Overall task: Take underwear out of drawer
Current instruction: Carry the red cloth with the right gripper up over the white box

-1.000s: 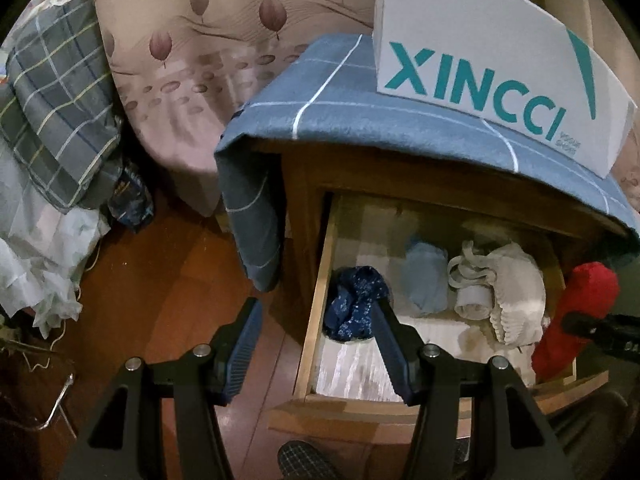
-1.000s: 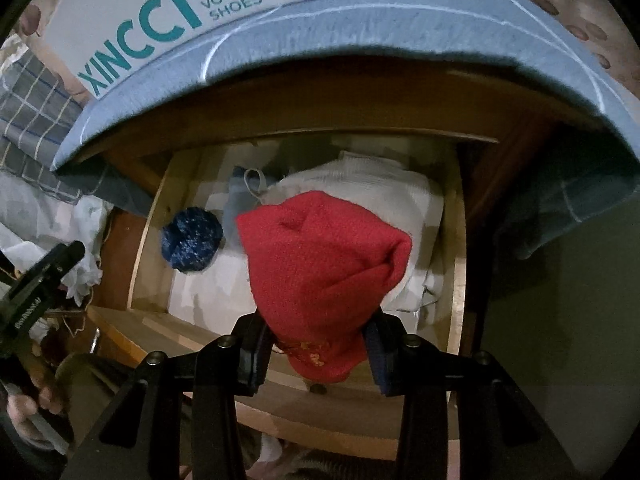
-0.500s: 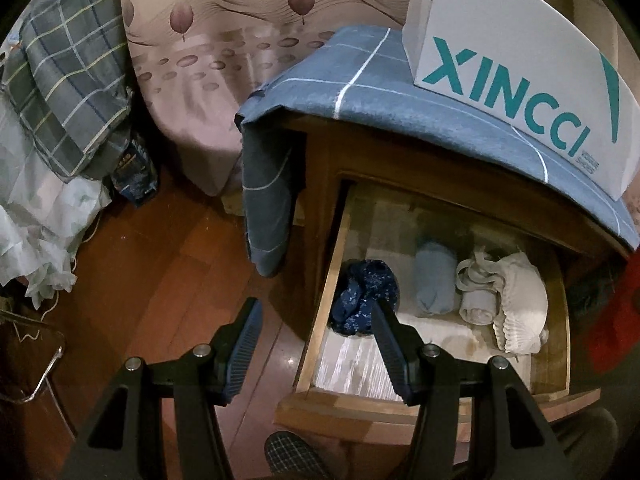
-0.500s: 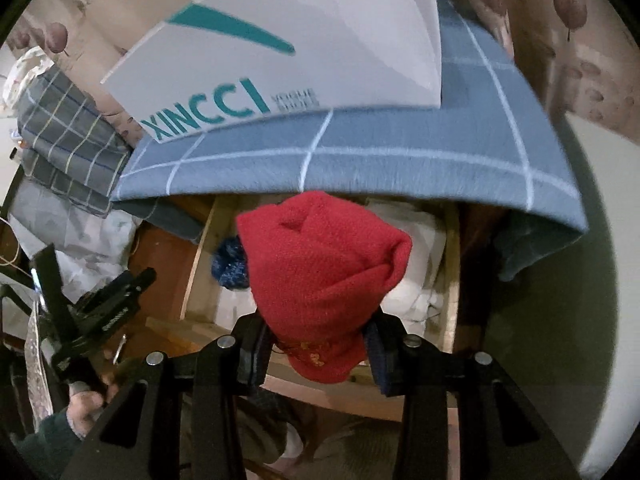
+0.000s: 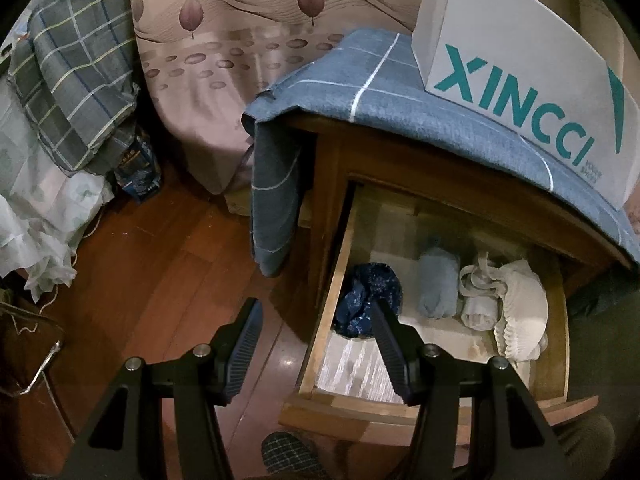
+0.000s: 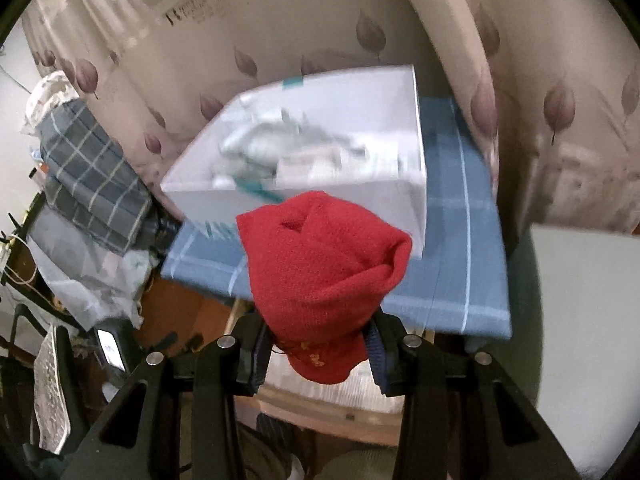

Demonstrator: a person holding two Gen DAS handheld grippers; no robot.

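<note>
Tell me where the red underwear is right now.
Right wrist view: the red underwear is clamped in the right hand-held gripper, in front of the white shoe box.

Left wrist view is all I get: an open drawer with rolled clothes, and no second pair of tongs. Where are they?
Observer: The right tongs are shut on a red knitted garment.
Visitor: What is behind it?
Observer: The blue checked cloth on the cabinet top, and the white shoebox, which has no lid; its contents are blurred.
Visitor: Any marking on the red thing?
Observer: Yellow stitching near its lower end, between the tongs.
</note>
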